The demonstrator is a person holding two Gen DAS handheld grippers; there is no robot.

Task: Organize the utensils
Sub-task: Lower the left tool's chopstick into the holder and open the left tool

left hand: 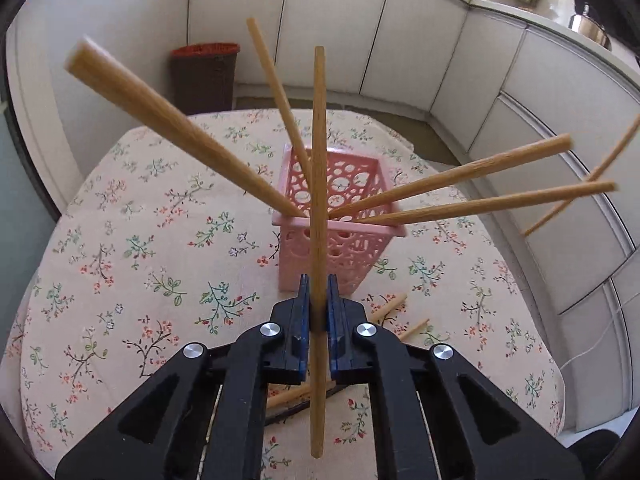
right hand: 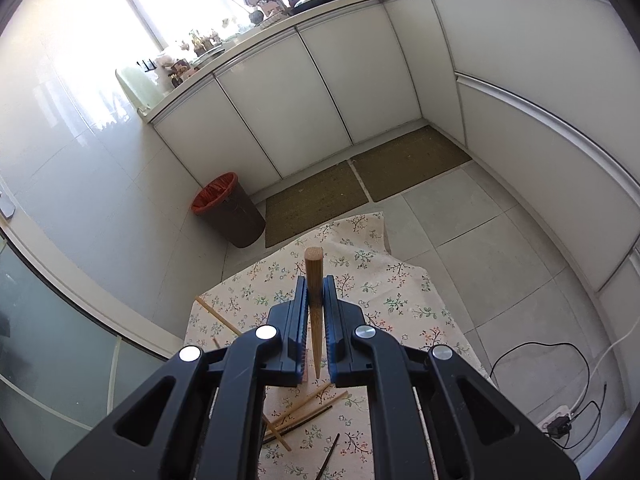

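Observation:
A pink perforated holder (left hand: pixel 344 248) stands on the floral tablecloth (left hand: pixel 140 240), and several wooden chopsticks (left hand: pixel 172 124) fan out of it. My left gripper (left hand: pixel 319 280) sits just in front of the holder, shut on one wooden chopstick (left hand: pixel 319 160) that runs straight up and down across the view. In the right wrist view my right gripper (right hand: pixel 316 280) is shut on another wooden chopstick (right hand: pixel 314 268), thick end up, high above the table. Loose chopsticks (right hand: pixel 304 412) lie on the cloth below it, and a few more loose chopsticks (left hand: pixel 388 308) lie beside the holder.
A brown bin with a red liner (right hand: pixel 228 212) stands on the floor past the table's far edge. White cabinets (right hand: pixel 312 92) run along the walls. Two mats (right hand: pixel 360 184) lie before them. Cables and a power strip (right hand: pixel 560 420) are on the floor at the right.

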